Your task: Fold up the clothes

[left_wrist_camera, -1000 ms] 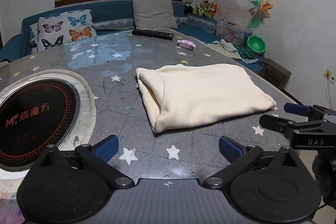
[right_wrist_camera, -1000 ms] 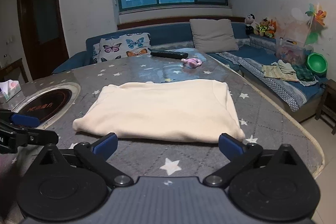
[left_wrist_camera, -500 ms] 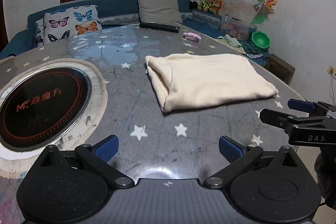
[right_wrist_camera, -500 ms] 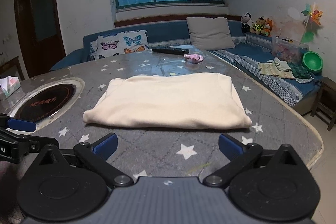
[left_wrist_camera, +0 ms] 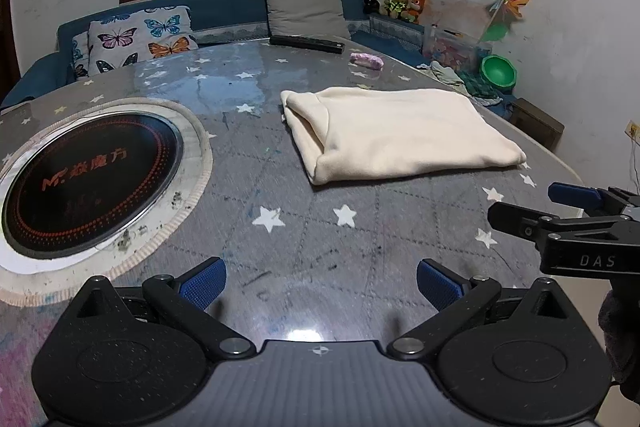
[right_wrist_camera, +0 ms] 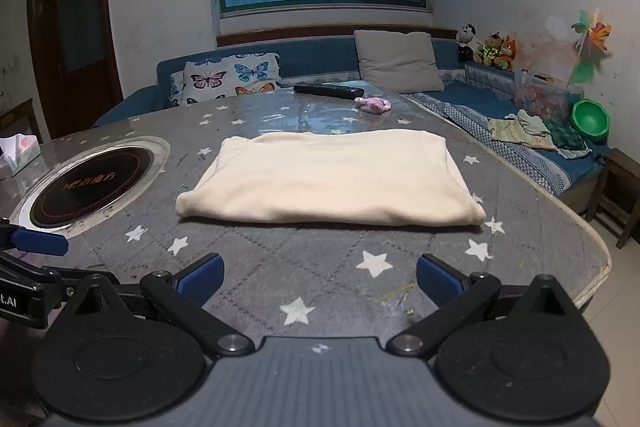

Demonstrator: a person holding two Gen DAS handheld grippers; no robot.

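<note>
Cream garment already folded into neat rectangle, flat on table, well ahead of both claws. Left gripper & right gripper wide open, holding nothing. Prob. done, maybe one more fold.

Your right hand-held gripper runs off the right edge of the left wrist view, so you see only part of it. Your left hand-held gripper is cut by the left edge of the right wrist view. At the table's far edge, the small pink thing is too small to identify.
</note>
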